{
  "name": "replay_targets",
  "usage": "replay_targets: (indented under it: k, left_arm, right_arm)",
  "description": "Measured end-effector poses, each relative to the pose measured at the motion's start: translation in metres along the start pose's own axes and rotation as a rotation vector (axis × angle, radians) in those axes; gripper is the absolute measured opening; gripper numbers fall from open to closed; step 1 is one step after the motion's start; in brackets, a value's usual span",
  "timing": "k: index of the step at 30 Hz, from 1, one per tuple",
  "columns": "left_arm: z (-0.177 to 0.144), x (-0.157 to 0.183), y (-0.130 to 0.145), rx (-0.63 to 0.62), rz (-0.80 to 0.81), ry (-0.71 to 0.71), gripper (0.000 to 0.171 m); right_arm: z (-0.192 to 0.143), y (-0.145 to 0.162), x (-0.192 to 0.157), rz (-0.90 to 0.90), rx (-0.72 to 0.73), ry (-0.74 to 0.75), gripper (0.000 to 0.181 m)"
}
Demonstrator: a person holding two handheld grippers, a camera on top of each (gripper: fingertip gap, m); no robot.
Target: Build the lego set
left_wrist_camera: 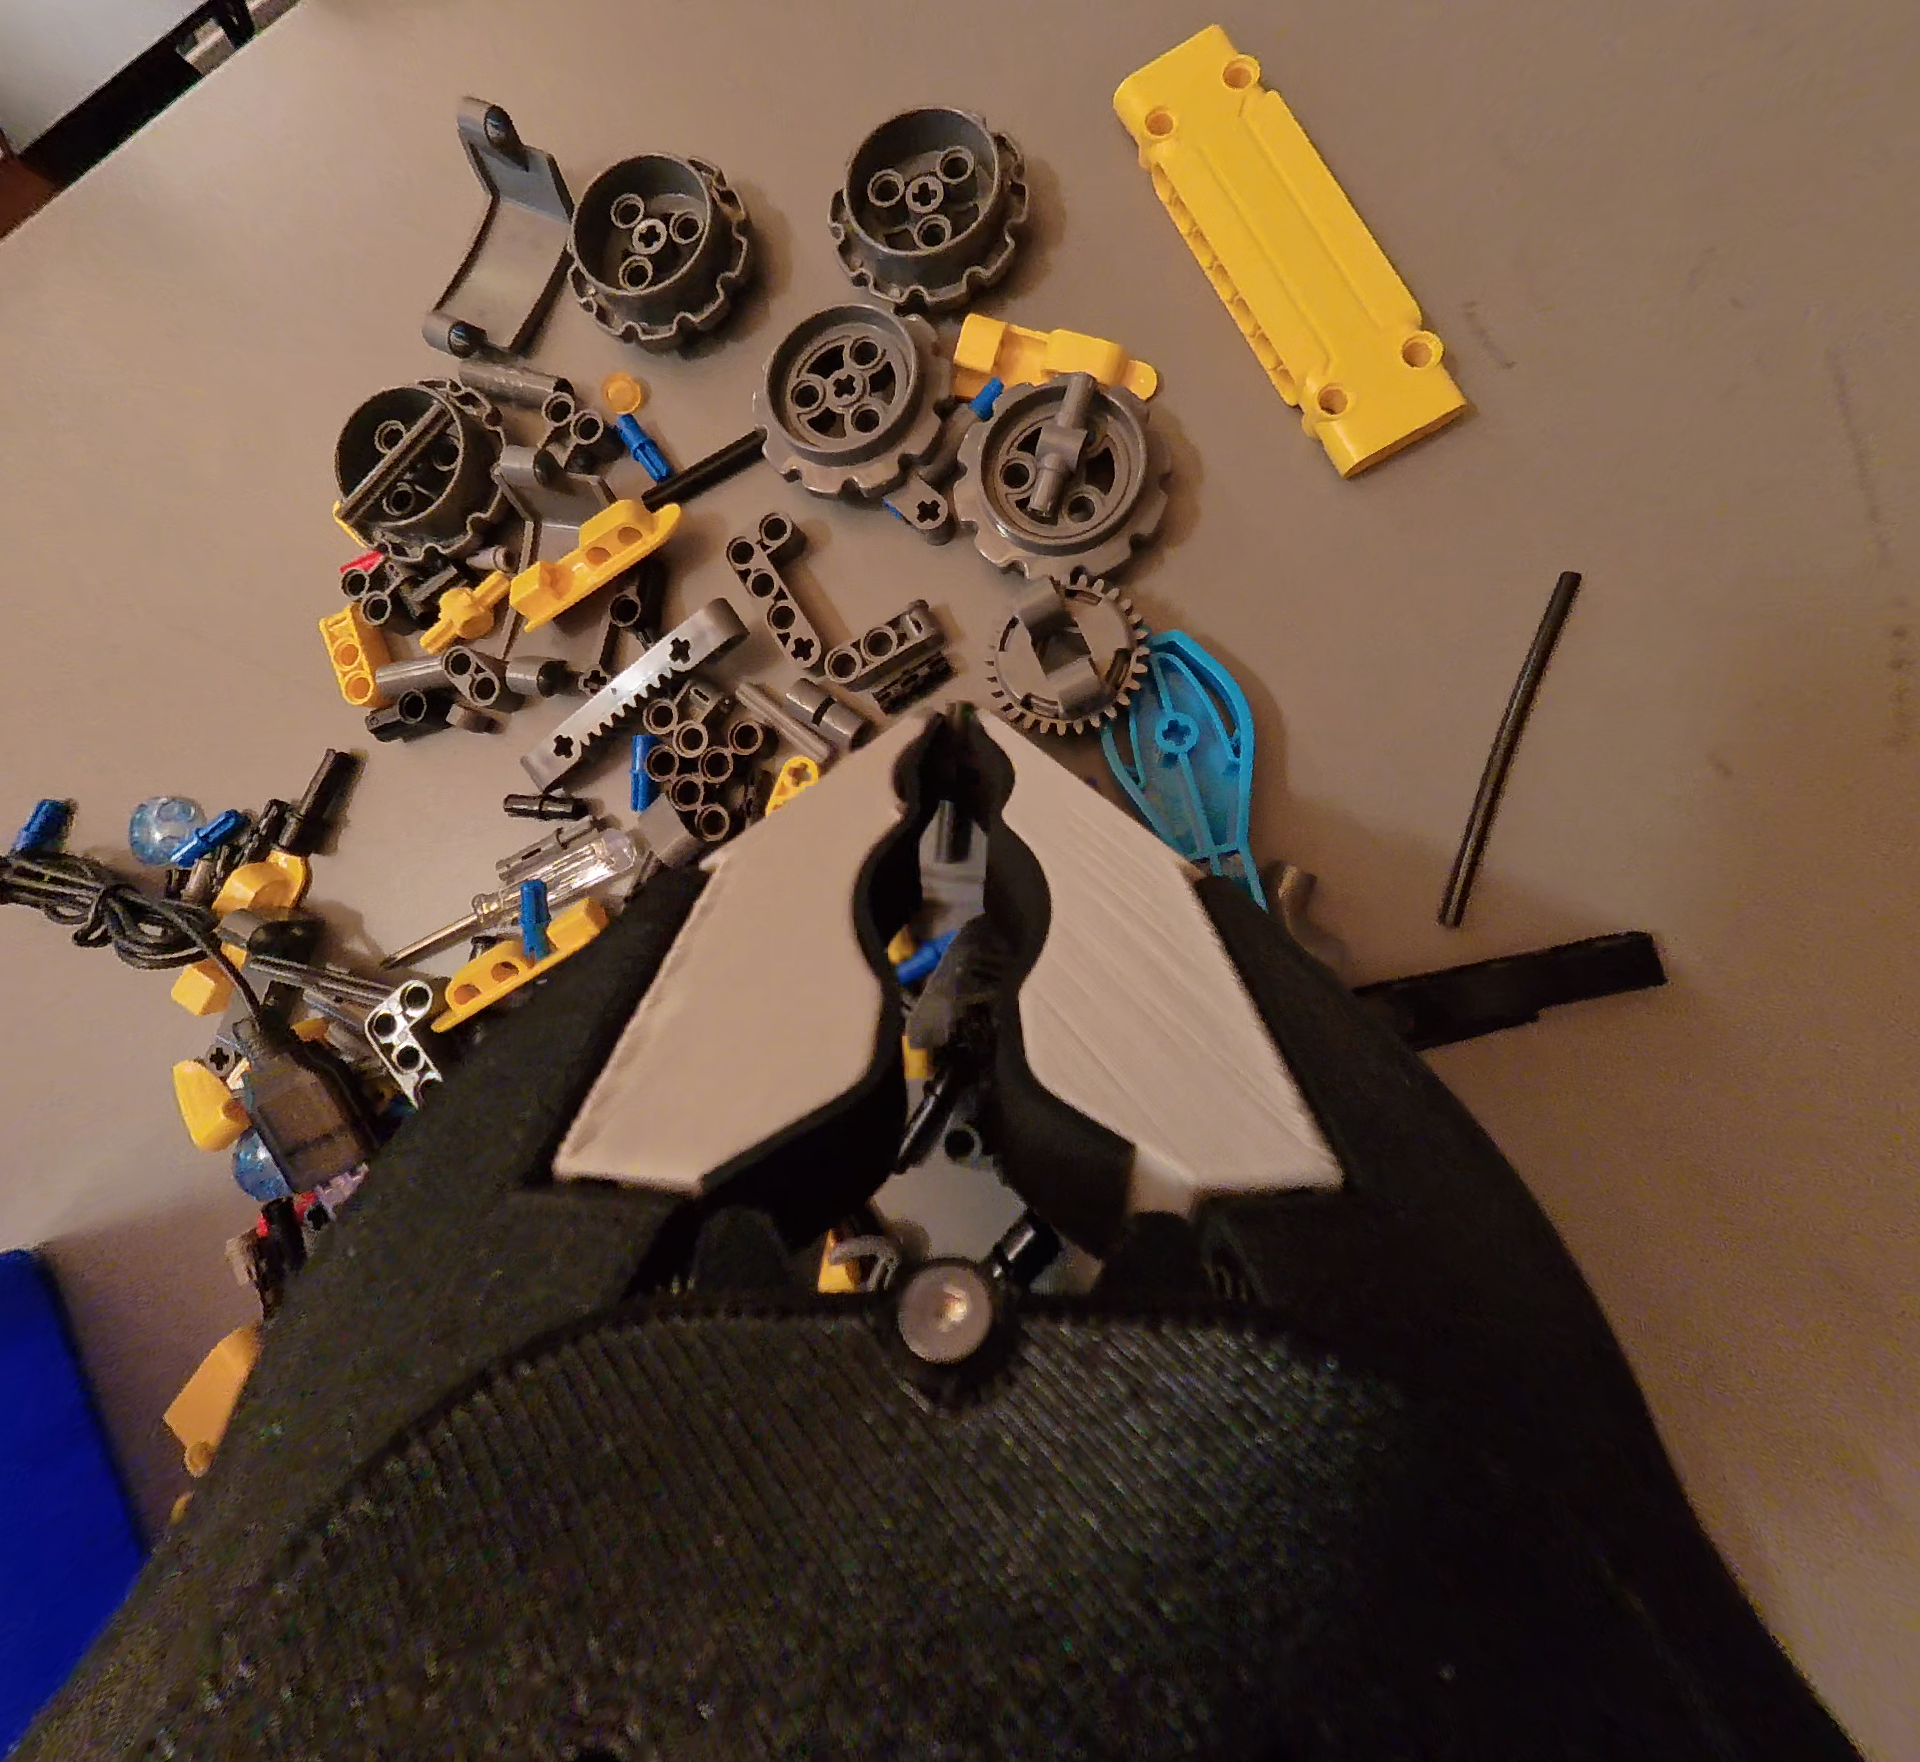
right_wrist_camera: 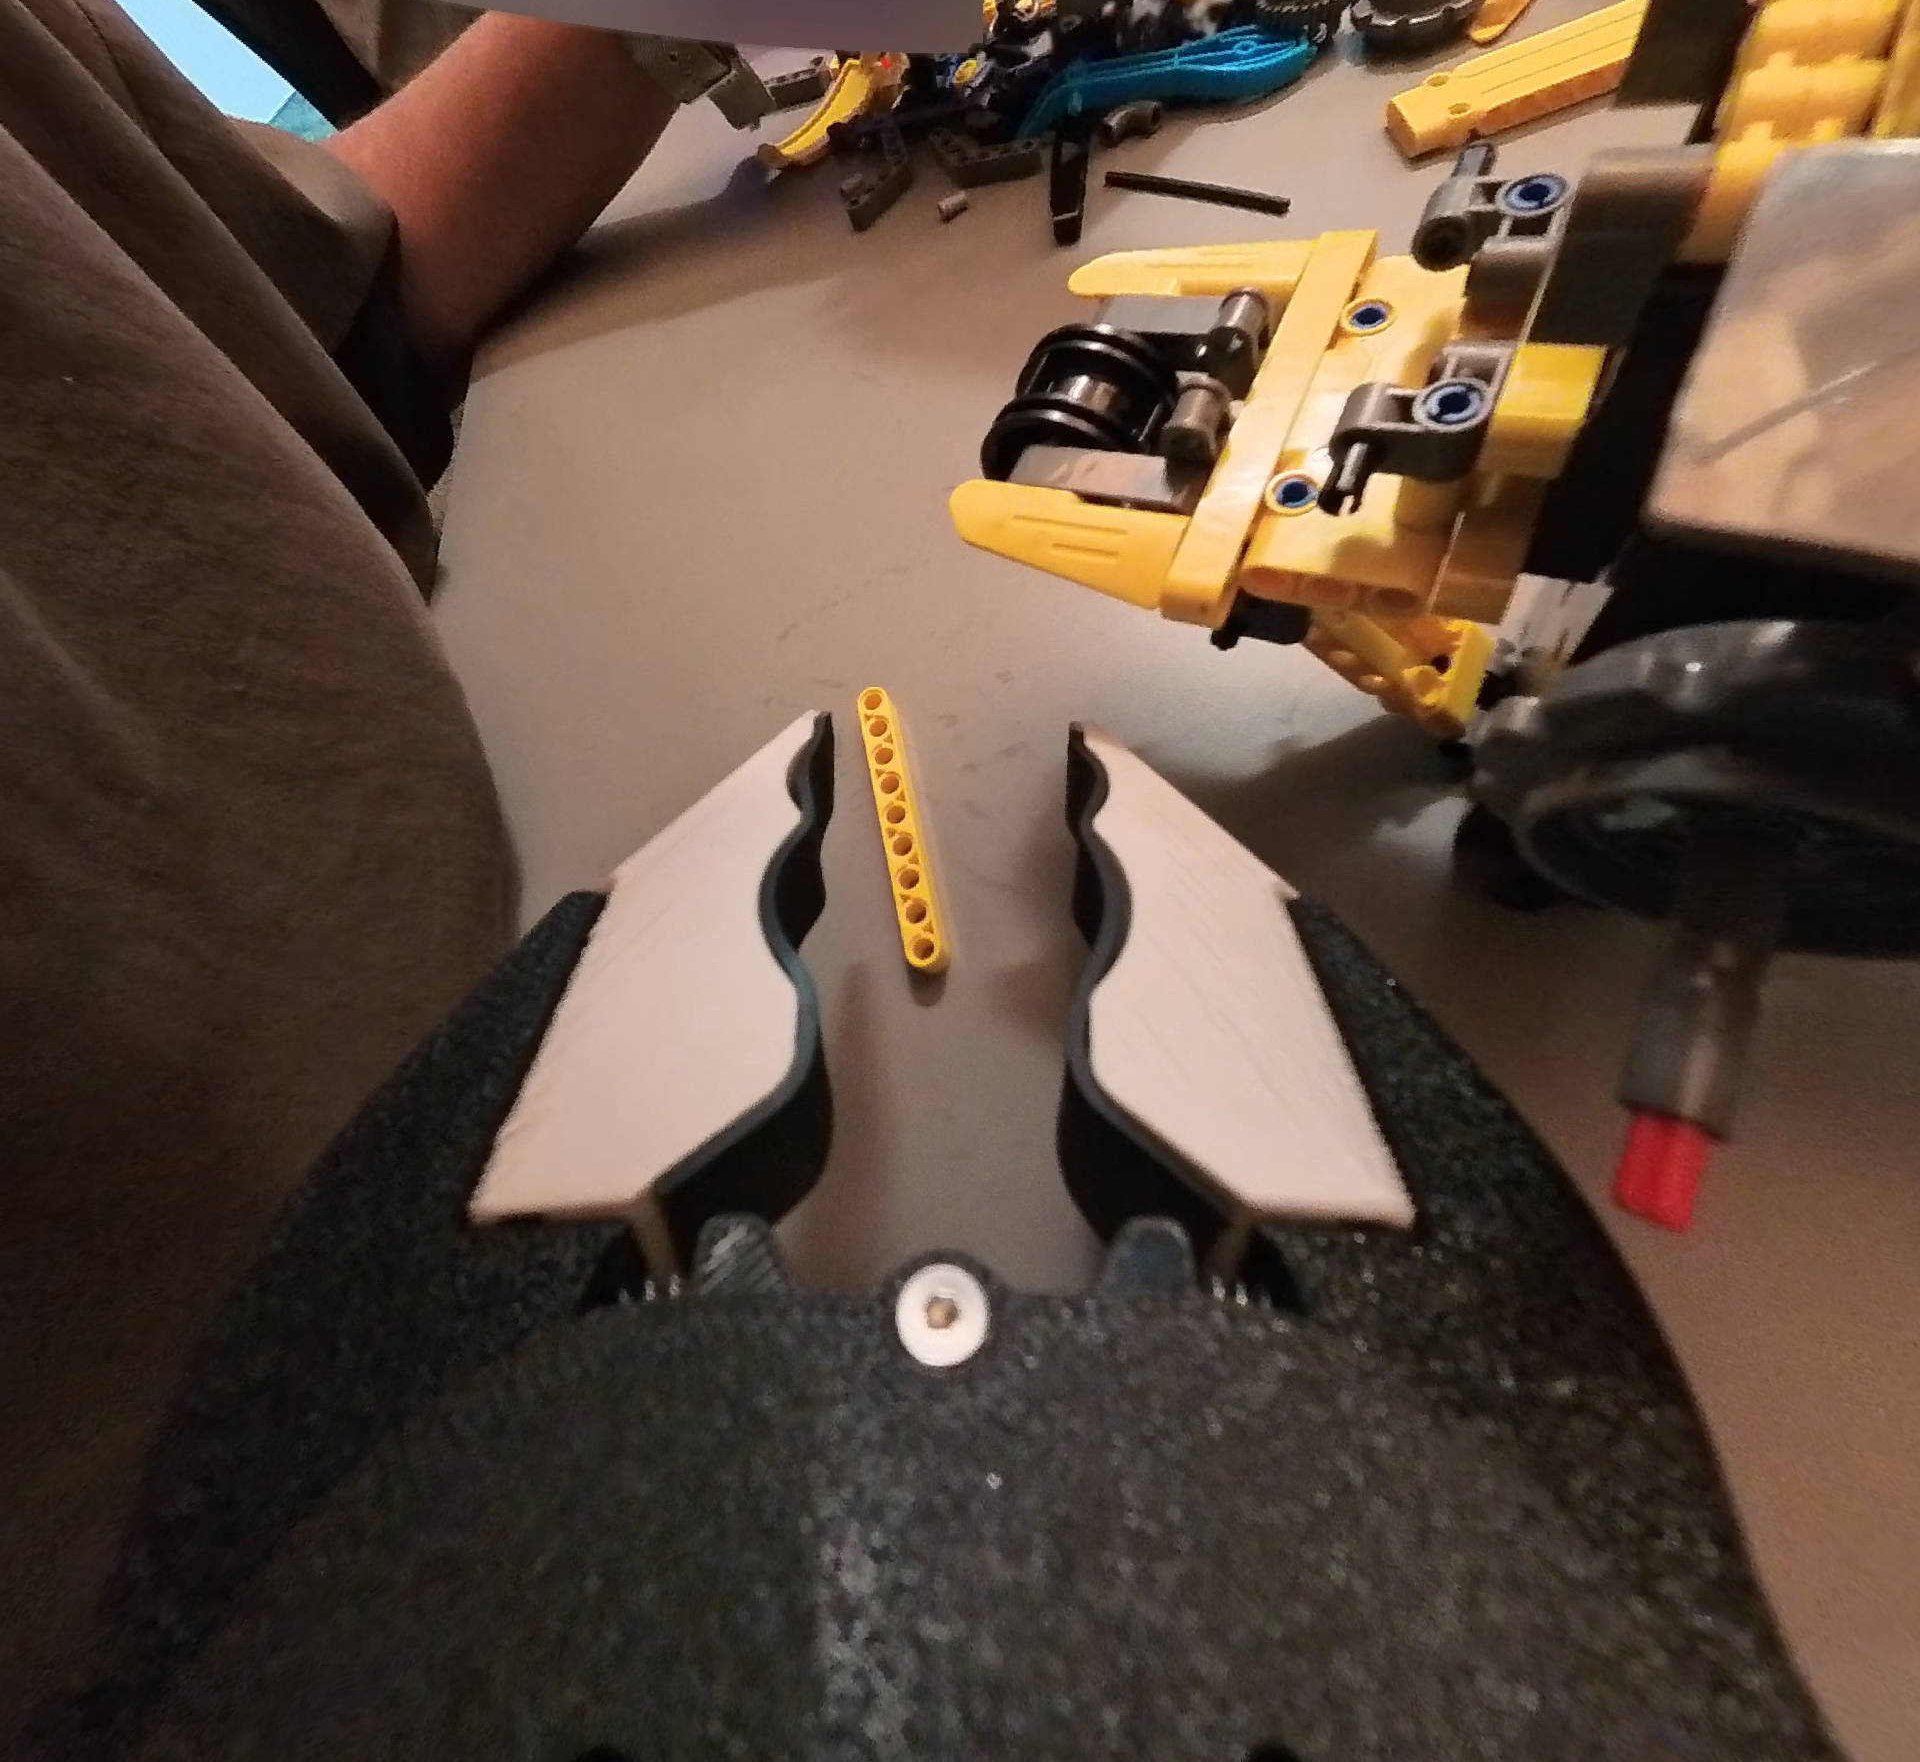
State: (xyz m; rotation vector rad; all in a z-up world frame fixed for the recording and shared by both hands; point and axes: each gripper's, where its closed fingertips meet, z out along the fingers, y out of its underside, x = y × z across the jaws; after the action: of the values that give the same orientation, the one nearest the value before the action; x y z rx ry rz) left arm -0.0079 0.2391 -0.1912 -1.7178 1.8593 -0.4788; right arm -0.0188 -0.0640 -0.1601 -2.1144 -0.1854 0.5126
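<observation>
My left gripper [left_wrist_camera: 951, 725] is shut, its tips together over a heap of loose building-toy parts: a grey gear [left_wrist_camera: 1070, 663], a light blue curved piece [left_wrist_camera: 1184, 767] and a grey toothed rack [left_wrist_camera: 634, 684]. Small grey and black parts [left_wrist_camera: 951, 845] show in the gap behind the tips; I cannot tell whether any is gripped. My right gripper [right_wrist_camera: 948, 730] is open, low over the table. A thin yellow beam with holes [right_wrist_camera: 902, 839] lies flat between its fingers, nearer the left one, touching neither.
Several dark grey wheels [left_wrist_camera: 655, 252], a long yellow panel [left_wrist_camera: 1288, 247] and a black axle rod [left_wrist_camera: 1512, 746] lie on the grey table [left_wrist_camera: 1558, 1193]. A part-built yellow vehicle model [right_wrist_camera: 1351, 445] stands right of my right gripper. A person's arm [right_wrist_camera: 488, 154] and brown shirt [right_wrist_camera: 208, 569] are at the left. Some 30 centimetres of space lies between my two pairs of fingers. From my left tips it is roughly 4 centimetres to the light blue curved piece [left_wrist_camera: 1184, 767]; from my right, 25 centimetres.
</observation>
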Motion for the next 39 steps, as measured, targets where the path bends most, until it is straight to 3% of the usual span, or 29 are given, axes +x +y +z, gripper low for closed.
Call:
replay_targets:
  k: [7,20,26,30,34,39]
  left_arm:
    - [-0.012,-0.005,-0.010,0.083,-0.029,-0.005,0.000]
    - [-0.053,-0.010,-0.038,0.370,-0.163,0.074,0.000]
    - [-0.073,0.018,-0.049,0.434,-0.164,0.174,0.000]
    - [-0.090,0.038,-0.058,0.455,-0.091,0.108,0.000]
    - [-0.103,0.019,-0.051,0.466,-0.105,-0.030,0.000]
    - [-0.070,0.002,-0.027,0.318,-0.176,0.075,0.003]
  right_arm:
    - [0.000,0.000,0.000,0.002,0.003,-0.001,0.044]
    - [0.000,0.000,0.000,-0.009,-0.002,0.007,0.044]
    - [-0.003,-0.003,0.000,-0.008,0.027,0.008,0.044]
    - [-0.007,-0.005,-0.005,-0.010,0.052,0.003,0.044]
    - [-0.013,-0.009,-0.006,-0.024,0.093,0.017,0.043]
    - [-0.018,-0.013,-0.007,-0.030,0.118,0.022,0.043]
